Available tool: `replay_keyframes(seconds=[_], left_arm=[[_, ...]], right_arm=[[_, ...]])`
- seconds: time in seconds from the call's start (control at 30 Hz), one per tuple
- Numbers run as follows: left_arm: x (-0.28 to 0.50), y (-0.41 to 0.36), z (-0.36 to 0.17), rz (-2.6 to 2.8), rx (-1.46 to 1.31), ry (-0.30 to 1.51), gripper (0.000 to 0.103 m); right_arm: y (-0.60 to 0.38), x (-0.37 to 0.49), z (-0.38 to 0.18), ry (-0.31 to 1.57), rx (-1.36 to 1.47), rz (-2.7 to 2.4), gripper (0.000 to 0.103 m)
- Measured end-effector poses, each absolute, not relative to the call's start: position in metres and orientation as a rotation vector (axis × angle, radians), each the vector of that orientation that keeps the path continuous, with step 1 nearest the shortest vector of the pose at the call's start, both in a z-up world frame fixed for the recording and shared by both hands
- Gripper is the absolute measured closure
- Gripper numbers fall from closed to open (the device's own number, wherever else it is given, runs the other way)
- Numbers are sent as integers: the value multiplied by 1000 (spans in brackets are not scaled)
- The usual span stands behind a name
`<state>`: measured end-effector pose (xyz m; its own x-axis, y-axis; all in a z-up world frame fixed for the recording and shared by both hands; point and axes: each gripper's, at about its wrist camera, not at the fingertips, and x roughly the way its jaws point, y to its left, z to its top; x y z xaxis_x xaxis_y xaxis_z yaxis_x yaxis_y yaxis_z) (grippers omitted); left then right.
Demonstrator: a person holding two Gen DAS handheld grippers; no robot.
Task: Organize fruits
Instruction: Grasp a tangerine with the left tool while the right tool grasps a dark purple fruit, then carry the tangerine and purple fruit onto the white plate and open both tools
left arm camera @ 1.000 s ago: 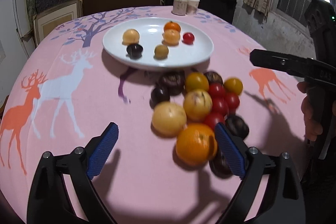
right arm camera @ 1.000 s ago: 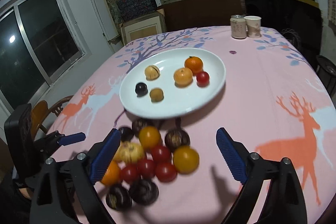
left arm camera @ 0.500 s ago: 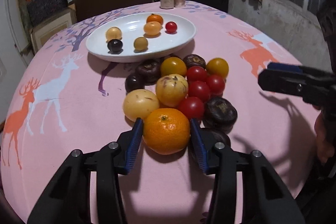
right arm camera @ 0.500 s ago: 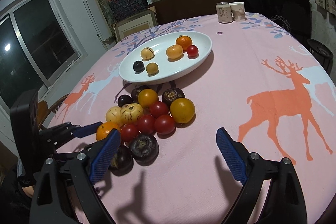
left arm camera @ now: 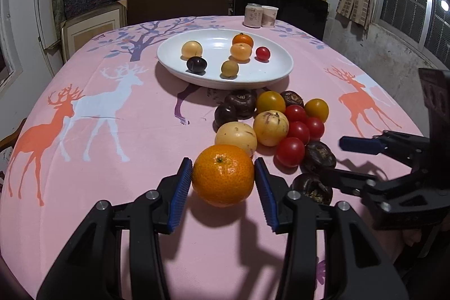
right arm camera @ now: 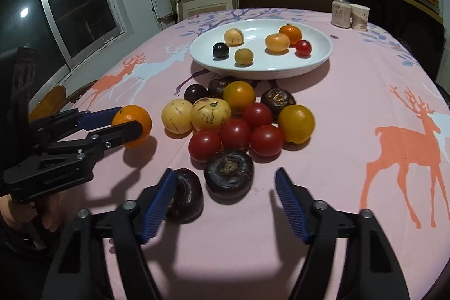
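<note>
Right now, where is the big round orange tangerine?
The big round orange tangerine sits clamped in the left claw, nearest the camera in the left wrist view, just in front of the pale yellow melon.

A glossy tangerine (left arm camera: 223, 175) sits nearest, left of a tight cluster: two pale striped melons (left arm camera: 270, 128), red tomatoes (left arm camera: 290, 151), yellow tomatoes (left arm camera: 270, 102) and dark brown mangosteens (left arm camera: 320, 157). Farther off, the white plate (left arm camera: 281, 72) holds six small fruits, well apart.

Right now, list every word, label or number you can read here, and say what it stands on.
can: dark printed characters, too blurred to read.
paper cup: printed marks, too small to read.
left gripper: embossed lettering on its body, not legible.
Nothing else carries text.
</note>
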<state>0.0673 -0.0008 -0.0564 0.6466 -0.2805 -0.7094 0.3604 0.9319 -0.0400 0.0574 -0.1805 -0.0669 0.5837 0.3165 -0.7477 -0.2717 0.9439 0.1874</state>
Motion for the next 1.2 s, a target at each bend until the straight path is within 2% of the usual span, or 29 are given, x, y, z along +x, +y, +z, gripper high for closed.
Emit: replay_keyframes(seconds=[0.07, 0.47, 0.5, 0.53, 0.8, 1.2], left_arm=[[67, -1, -58, -370, 107, 790, 58], [66, -1, -62, -383, 104, 795, 58], [66, 0, -62, -383, 104, 796, 58], [65, 0, -62, -382, 105, 797, 58], [68, 2, -60, -367, 100, 796, 58], [68, 2, -57, -362, 95, 788, 58]], right_arm=[[-181, 61, -68, 883, 75, 329, 44], [-184, 77, -77, 935, 145, 283, 46], [-180, 76, -77, 935, 111, 273, 51], [-175, 72, -77, 927, 70, 282, 62], [-190, 59, -59, 847, 105, 258, 62], [-201, 54, -55, 829, 130, 250, 62]])
